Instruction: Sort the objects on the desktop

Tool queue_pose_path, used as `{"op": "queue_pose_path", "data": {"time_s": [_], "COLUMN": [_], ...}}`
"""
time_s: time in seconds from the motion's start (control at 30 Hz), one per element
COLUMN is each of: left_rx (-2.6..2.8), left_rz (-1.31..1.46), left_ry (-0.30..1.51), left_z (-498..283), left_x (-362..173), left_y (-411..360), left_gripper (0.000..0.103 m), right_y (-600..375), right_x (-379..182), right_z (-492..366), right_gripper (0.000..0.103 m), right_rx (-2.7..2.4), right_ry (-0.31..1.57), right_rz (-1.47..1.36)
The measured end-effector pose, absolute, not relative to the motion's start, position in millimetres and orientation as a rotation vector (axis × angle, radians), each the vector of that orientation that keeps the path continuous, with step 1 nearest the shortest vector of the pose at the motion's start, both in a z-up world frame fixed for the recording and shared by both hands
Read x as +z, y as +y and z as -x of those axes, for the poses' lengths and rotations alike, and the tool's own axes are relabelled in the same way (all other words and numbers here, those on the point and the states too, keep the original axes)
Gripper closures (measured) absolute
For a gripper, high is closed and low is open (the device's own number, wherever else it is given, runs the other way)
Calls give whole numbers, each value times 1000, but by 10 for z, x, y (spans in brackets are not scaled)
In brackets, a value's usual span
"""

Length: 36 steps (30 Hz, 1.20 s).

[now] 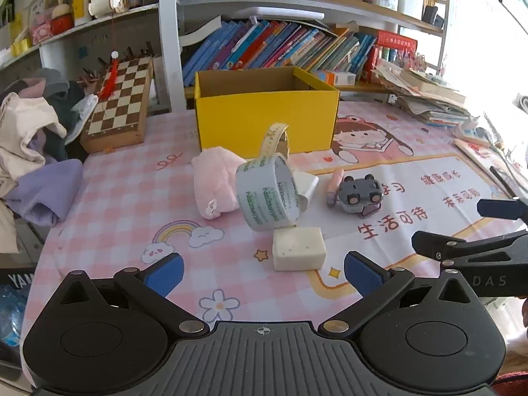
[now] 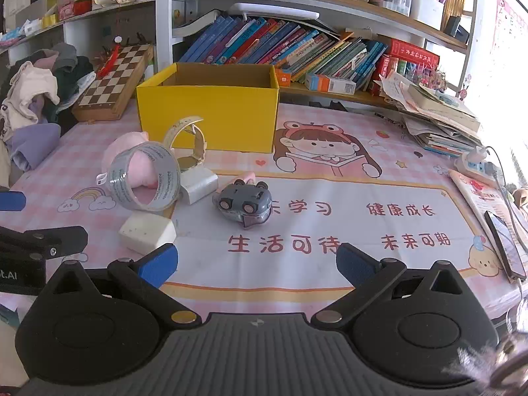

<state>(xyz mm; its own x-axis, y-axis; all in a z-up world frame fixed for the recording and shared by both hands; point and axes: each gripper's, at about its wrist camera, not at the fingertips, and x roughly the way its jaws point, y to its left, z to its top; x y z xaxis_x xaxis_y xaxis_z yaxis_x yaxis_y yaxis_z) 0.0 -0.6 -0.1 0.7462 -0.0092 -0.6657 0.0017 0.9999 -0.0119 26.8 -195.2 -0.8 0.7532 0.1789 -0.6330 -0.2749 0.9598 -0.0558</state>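
An open yellow box (image 1: 264, 122) (image 2: 208, 115) stands at the back of the pink desk mat. In front of it lie a roll of clear tape (image 1: 267, 194) (image 2: 145, 178), a pink plush (image 1: 214, 184) (image 2: 122, 151), a white soap-like block (image 1: 298, 247) (image 2: 147, 232), a white charger (image 1: 307, 186) (image 2: 198, 183), a grey toy car on its back (image 1: 359, 194) (image 2: 246, 203), a pink tube (image 1: 335, 181) and a yellowish watch (image 1: 275, 138) (image 2: 189, 142). My left gripper (image 1: 264, 274) is open, just short of the block. My right gripper (image 2: 257, 264) is open, short of the car.
A chessboard (image 1: 118, 105) and a pile of clothes (image 1: 29, 138) sit at the left. Bookshelves (image 1: 280, 46) rise behind the box. Stacked papers (image 2: 439, 115), a power strip (image 2: 478, 163) and a phone (image 2: 505, 244) lie at the right edge.
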Motion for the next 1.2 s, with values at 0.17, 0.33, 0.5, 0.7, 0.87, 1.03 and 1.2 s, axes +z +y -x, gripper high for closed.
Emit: {"op": "queue_pose_path", "data": {"time_s": [0.17, 0.33, 0.5, 0.7, 0.87, 1.03, 1.2], "left_rx": [4, -7, -2, 5, 13, 13, 10], "left_rz": [-16, 10, 5, -6, -1, -4, -13], "left_ry": [749, 755, 757, 761, 767, 770, 775], "left_z": [-1, 19, 32, 39, 40, 47, 48], "left_x": [-23, -1, -24, -34, -47, -46, -43], "left_y": [-90, -4, 10, -15, -4, -16, -41], "left_gripper": [0, 0, 0, 0, 0, 0, 0], "right_y": [-1940, -1942, -1972, -1956, -1982, -1995, -2006], "right_x": [-8, 2, -8, -22, -24, -37, -34], "right_z": [-272, -259, -252, -254, -240, -255, -243], "right_gripper": [0, 0, 0, 0, 0, 0, 0], "right_rx": [250, 248, 253, 249, 247, 246, 253], "right_ry": [676, 681, 679, 680, 680, 686, 686], "right_rz": [148, 151, 154, 155, 151, 149, 155]}}
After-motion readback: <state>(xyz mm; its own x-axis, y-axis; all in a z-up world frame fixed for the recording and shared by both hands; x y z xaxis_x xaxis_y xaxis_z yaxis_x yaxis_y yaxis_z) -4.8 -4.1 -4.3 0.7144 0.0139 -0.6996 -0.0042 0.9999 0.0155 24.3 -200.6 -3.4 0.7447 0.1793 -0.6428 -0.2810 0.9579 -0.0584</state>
